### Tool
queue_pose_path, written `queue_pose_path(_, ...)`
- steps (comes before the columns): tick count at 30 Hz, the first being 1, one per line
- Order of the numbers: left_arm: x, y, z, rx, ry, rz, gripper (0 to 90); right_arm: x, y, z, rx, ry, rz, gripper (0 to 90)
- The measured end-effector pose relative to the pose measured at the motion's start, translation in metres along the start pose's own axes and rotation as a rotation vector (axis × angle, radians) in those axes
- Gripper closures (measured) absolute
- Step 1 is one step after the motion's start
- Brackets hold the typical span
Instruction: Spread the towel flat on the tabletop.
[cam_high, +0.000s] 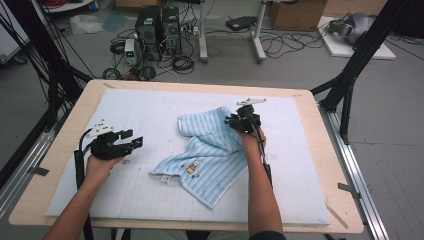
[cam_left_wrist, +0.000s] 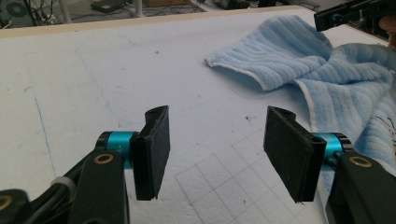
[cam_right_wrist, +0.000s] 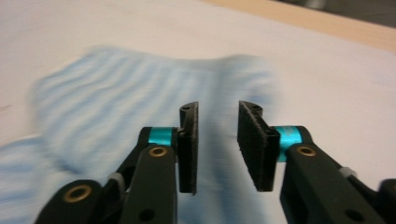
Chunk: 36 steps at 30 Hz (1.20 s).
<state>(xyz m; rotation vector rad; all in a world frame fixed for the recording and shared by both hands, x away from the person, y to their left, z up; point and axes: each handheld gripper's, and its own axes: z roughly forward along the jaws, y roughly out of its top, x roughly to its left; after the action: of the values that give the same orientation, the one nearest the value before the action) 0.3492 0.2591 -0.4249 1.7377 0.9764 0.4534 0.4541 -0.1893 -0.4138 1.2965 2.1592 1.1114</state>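
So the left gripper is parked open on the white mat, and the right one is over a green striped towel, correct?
Not quite: the towel is light blue, not green, as the high view shows. The rest holds: the left gripper sits open over the white mat, and the right gripper is over the towel.

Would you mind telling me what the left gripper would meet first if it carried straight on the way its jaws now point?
Probably the blue towel. The left gripper points across the bare white mat with open, empty jaws, and the towel's folded edge lies ahead, slightly to the right; depth is hard to judge.
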Motion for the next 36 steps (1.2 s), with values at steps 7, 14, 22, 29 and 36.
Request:
queue_pose_path(7,-0.001,0.0,0.001,0.002,0.0,0.002,41.2,-0.013,-0.01,0.014,0.059,-0.051,0.083,66.4)
queue_pose_path(14,-0.001,0.0,0.002,0.006,-0.003,0.004,41.2,0.003,-0.012,0.036,0.095,-0.032,0.064,45.9)
queue_pose_path(22,-0.001,-0.001,0.002,0.005,-0.002,-0.002,41.2,0.01,-0.007,0.041,0.096,-0.058,-0.047,77.0)
queue_pose_path(29,-0.001,0.0,0.002,-0.003,-0.001,-0.004,41.2,-0.004,-0.006,0.028,0.05,-0.071,0.022,77.3)
queue_pose_path(36,-0.002,0.0,0.003,-0.004,-0.006,-0.002,41.2,-0.01,0.002,0.018,0.018,-0.167,-0.068,88.1)
